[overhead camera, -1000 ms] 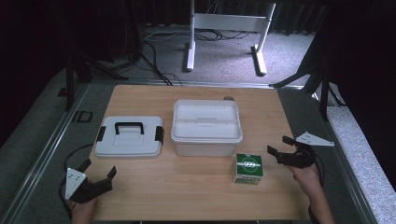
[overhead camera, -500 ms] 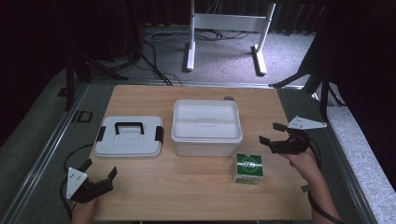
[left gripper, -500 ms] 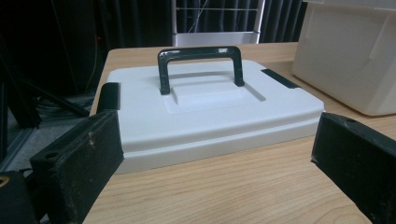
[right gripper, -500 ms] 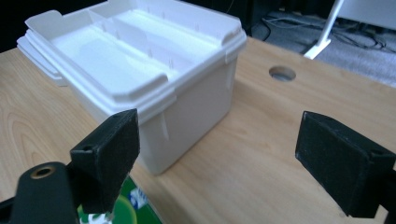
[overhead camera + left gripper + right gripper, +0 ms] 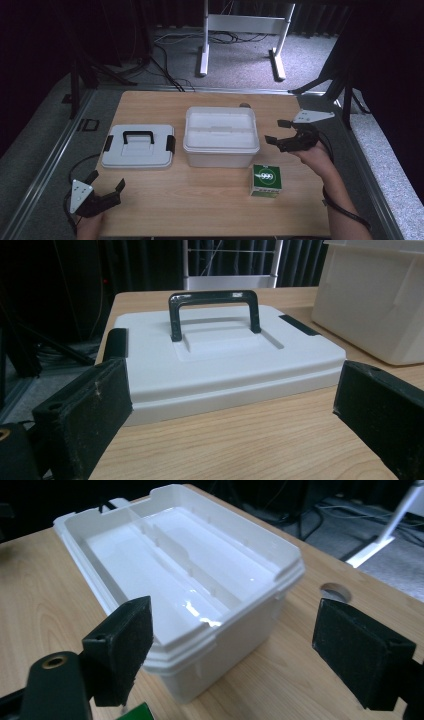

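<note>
A white storage box (image 5: 221, 137) stands open at the table's middle, with a divided tray inside (image 5: 170, 555). Its white lid (image 5: 138, 145) with a black handle (image 5: 214, 310) lies flat to the left. A small green carton (image 5: 266, 181) sits in front of the box's right corner. My right gripper (image 5: 276, 131) is held above the table just right of the box, open and empty, its jaws facing the box's near corner (image 5: 235, 630). Near the front left edge, my left gripper (image 5: 106, 180) is open with nothing in it and faces the lid (image 5: 235, 390).
A round hole (image 5: 335, 592) is cut in the wooden table (image 5: 200, 210) behind the box. Metal rails run along the table's sides, and a white stand (image 5: 240, 25) is on the floor beyond. Cables trail from both grippers.
My right gripper has moved away from the front edge and leftward, closer to the box's right side. The left gripper has stayed put.
</note>
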`<action>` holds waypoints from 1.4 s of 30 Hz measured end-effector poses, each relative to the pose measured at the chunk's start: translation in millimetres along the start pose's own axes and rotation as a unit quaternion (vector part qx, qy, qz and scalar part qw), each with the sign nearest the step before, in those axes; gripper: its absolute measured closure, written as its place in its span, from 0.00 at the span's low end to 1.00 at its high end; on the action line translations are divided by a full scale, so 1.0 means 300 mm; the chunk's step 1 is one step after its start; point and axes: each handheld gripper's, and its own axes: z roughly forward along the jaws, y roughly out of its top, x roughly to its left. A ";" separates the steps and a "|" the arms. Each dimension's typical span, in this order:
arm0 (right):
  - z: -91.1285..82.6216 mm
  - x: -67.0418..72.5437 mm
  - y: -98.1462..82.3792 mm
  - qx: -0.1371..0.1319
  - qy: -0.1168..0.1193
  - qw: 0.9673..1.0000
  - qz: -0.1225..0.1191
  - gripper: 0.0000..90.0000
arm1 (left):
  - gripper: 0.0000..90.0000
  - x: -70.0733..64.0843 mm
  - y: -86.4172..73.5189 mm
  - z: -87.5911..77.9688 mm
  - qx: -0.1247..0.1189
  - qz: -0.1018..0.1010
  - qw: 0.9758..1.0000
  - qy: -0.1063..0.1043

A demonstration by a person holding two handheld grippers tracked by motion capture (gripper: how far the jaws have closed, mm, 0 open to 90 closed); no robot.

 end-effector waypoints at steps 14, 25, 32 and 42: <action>0.158 0.035 0.099 0.055 0.048 0.996 -0.040 0.22 | 0.02 0.001 -0.001 -0.005 -0.006 -0.002 1.000 -0.007; 0.267 0.044 0.183 0.100 0.070 0.989 -0.082 0.27 | 0.02 -0.001 0.001 -0.001 0.000 0.000 1.000 -0.010; 0.338 0.055 0.223 0.140 0.086 0.981 -0.102 0.31 | 0.02 0.000 0.002 0.002 0.006 0.000 1.000 -0.016; 0.440 0.075 0.264 0.199 0.104 0.963 -0.153 0.51 | 0.02 0.002 0.002 0.002 0.007 -0.001 1.000 -0.019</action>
